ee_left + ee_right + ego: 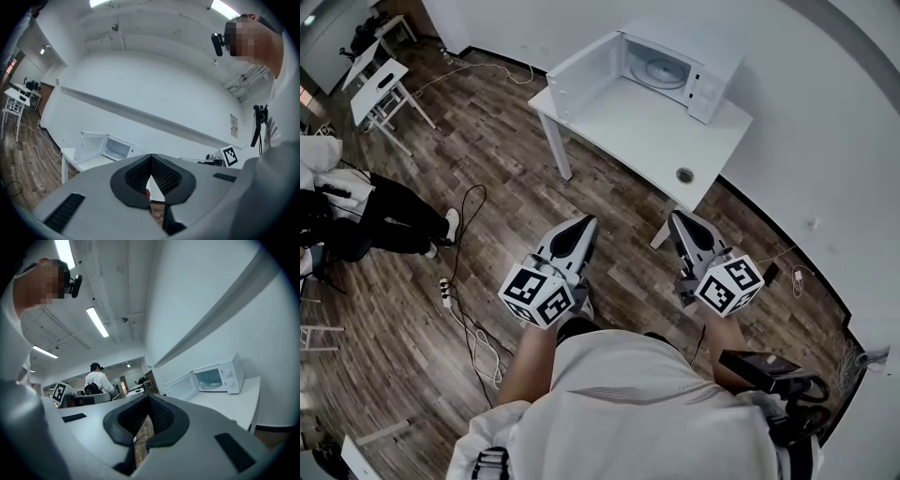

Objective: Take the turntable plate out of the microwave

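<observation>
A white microwave [675, 66] stands on a white table [647, 141] ahead, its door [581, 73] swung open to the left. The round glass turntable plate [659, 71] lies inside the cavity. The microwave [116, 148] shows small and far in the left gripper view, and the microwave [216, 377] with the plate [209, 384] shows in the right gripper view. My left gripper [584, 225] and right gripper [677, 219] are held side by side over the wood floor, well short of the table, both shut and holding nothing.
A round cable hole [685, 174] sits near the table's front corner. Cables and a power strip [445, 292] lie on the floor at left. A seated person's legs [389, 220] are at far left, small white tables [380, 89] behind. Another person [97, 379] stands far off.
</observation>
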`<state>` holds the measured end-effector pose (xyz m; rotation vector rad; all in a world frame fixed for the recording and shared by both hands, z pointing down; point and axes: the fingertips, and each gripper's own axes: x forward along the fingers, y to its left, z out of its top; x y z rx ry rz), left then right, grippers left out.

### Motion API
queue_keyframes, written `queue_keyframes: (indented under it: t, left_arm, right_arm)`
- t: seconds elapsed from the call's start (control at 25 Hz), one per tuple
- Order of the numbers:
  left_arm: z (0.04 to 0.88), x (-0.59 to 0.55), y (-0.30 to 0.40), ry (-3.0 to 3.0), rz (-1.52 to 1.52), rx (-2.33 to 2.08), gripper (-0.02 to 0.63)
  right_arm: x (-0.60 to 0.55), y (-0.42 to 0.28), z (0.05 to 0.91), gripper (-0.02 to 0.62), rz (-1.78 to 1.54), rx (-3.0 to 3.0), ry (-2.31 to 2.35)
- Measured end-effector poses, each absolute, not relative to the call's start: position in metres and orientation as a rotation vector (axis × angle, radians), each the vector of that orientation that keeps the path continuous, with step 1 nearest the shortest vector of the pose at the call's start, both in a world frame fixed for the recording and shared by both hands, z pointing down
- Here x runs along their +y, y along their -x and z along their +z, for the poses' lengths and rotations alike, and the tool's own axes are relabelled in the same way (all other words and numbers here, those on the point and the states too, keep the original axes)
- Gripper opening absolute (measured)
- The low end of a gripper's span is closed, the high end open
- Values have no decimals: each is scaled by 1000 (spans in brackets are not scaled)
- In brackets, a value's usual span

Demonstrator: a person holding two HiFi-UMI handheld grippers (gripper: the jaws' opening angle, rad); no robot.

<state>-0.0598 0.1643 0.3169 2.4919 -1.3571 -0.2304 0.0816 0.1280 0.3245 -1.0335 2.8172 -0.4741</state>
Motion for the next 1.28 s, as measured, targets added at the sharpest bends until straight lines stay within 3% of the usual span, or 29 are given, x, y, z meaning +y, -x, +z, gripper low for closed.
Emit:
queue_keyframes:
  t: [0.68, 1.28]
  left_arm:
    - [308, -9, 191, -2606, -173, -1200, 11]
    - [326, -117, 171, -2617, -128, -1064, 11]
  right_arm:
    - [-29, 54, 309, 5, -443, 2739, 1210]
    - [-129, 35, 328, 5, -492, 2648, 1312]
